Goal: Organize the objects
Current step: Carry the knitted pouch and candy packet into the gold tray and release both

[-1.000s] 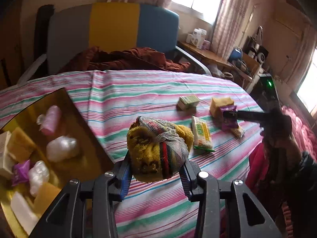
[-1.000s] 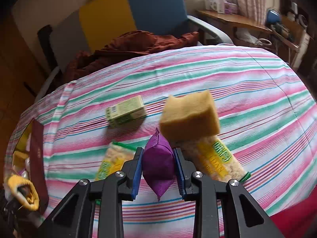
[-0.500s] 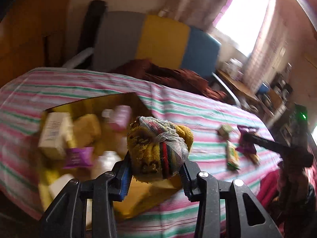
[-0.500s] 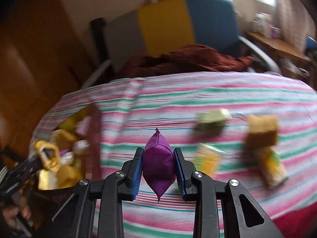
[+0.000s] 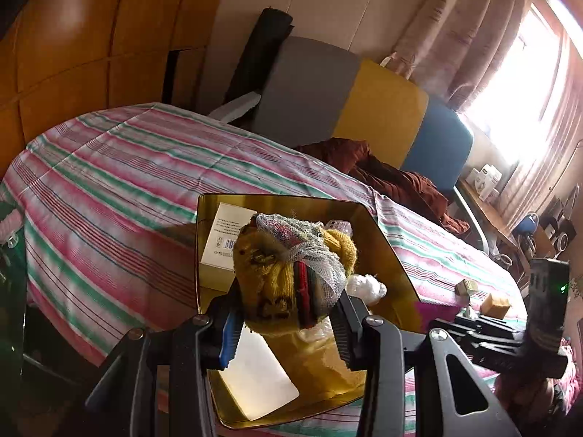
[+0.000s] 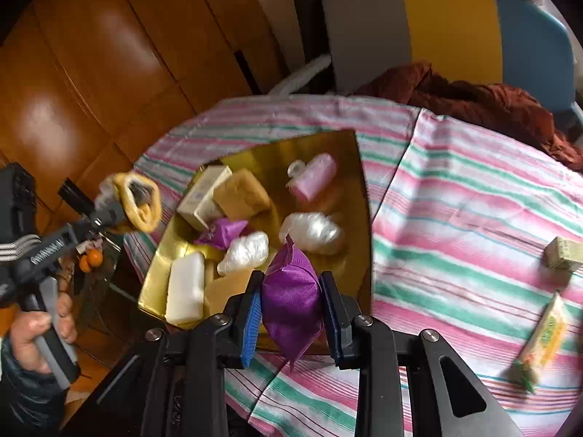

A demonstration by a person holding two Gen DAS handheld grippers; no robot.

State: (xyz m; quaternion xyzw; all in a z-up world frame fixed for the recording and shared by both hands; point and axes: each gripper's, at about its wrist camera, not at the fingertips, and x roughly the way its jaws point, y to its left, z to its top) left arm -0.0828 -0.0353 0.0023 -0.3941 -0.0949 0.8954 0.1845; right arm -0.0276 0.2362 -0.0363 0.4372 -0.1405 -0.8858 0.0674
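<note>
Both grippers have swung left from the loose items to over the gold tray (image 6: 360, 189), so both loads look ready to drop; EARLIER they were above the striped surface (image 6: 455, 196) by the snacks.

Left gripper (image 5: 284, 322): jaws closed part-way on the knitted bundle (image 5: 291, 273), yellow wool with mesh wrap, held above the tray's middle. Right gripper (image 6: 291, 313): jaws clamped on the purple pouch (image 6: 291, 295), hanging over the tray's near edge.

Tray count, left to right: one white bar (image 6: 186, 287); one cardboard box (image 6: 204, 196); one tan sponge (image 6: 242, 193); one purple pouch already in (image 6: 222, 233); two clear plastic wads (image 6: 247, 251); one pink bottle (image 6: 313, 176).

Still out on the surface, right side: one small green box (image 6: 563, 253), one snack packet (image 6: 546, 335); one sponge (image 5: 495, 304) shows in the left view.
</note>
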